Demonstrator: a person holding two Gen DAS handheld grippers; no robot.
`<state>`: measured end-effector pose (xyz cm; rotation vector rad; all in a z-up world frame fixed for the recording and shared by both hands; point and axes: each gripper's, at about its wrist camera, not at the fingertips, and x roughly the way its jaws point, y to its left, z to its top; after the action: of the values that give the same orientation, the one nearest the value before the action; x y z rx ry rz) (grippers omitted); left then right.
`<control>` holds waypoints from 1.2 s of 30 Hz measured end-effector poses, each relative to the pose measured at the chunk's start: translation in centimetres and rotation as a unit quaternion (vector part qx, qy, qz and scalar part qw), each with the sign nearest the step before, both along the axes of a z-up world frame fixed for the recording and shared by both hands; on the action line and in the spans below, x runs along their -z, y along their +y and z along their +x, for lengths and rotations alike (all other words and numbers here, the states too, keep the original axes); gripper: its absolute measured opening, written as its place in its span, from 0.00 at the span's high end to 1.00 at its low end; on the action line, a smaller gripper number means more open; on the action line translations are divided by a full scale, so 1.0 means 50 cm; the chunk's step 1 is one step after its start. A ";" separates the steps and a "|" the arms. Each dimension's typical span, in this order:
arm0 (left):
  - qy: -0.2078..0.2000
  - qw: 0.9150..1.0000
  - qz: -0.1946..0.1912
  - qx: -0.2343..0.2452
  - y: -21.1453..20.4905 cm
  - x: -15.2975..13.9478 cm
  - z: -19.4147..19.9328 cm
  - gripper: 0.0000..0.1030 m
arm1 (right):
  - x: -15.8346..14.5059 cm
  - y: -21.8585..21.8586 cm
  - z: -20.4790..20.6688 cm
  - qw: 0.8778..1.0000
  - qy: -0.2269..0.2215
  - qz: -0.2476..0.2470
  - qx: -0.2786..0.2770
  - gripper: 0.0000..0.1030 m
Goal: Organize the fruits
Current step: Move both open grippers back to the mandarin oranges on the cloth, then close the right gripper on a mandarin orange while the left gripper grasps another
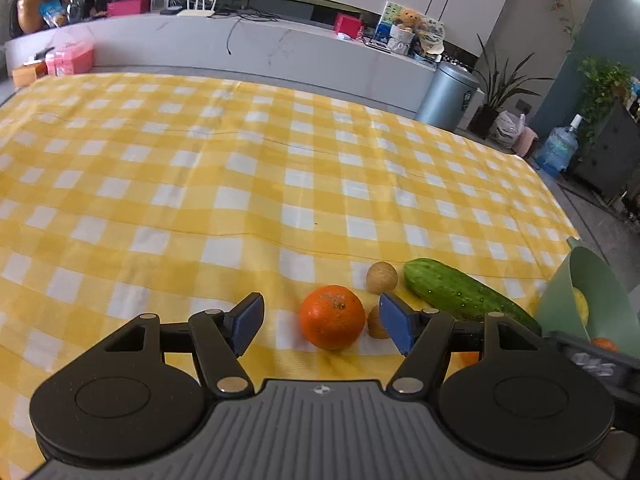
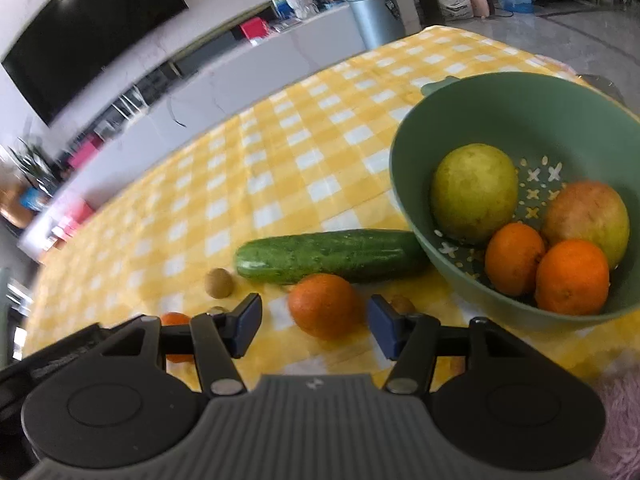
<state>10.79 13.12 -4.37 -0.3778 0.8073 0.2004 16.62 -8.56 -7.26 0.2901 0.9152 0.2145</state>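
Observation:
An orange (image 1: 333, 317) lies on the yellow checked cloth between the open fingers of my left gripper (image 1: 322, 325). Two small brown fruits (image 1: 382, 277) and a cucumber (image 1: 464, 296) lie just beyond it. In the right wrist view another orange (image 2: 324, 305) sits between the open fingers of my right gripper (image 2: 314, 326). The cucumber (image 2: 332, 255) lies behind it, against a green bowl (image 2: 404, 184) that holds a pear (image 2: 474, 192), a mango (image 2: 588, 216) and two oranges (image 2: 572, 276). A small brown fruit (image 2: 219, 282) lies to the left. Neither gripper holds anything.
The green bowl's edge (image 1: 600, 280) shows at the right in the left wrist view, near the table's right edge. The cloth-covered table (image 1: 200, 168) stretches far ahead. A grey bin (image 1: 446, 96), plants and a white counter stand beyond the table.

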 end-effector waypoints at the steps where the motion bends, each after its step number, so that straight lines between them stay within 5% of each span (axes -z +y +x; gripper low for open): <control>1: -0.002 1.000 -0.004 0.001 0.002 0.001 0.000 0.24 | 0.006 0.008 0.005 1.000 0.005 -0.013 0.000 0.45; 12: 0.005 1.000 -0.020 -0.018 0.025 0.017 0.000 0.23 | 0.044 0.065 0.022 0.995 -0.006 -0.101 -0.017 0.52; 20: 0.002 0.999 -0.035 -0.017 0.039 0.027 0.000 0.23 | 0.048 0.056 0.019 0.997 0.002 -0.074 -0.017 0.57; 27: -0.056 0.996 -0.063 0.030 0.035 0.020 -0.013 0.23 | 0.047 0.040 0.014 0.999 0.016 -0.030 -0.017 0.57; 32: -0.031 0.997 -0.035 0.059 0.048 0.018 -0.014 0.23 | 0.050 0.031 0.017 0.999 0.026 -0.008 -0.017 0.57; 36: -0.051 0.993 -0.105 0.020 0.092 0.028 -0.023 0.25 | 0.051 0.027 0.016 0.999 0.031 0.004 -0.020 0.57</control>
<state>9.62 17.74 -5.77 -0.5643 0.7366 0.0581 17.45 -7.19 -9.80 0.2867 0.9821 0.2464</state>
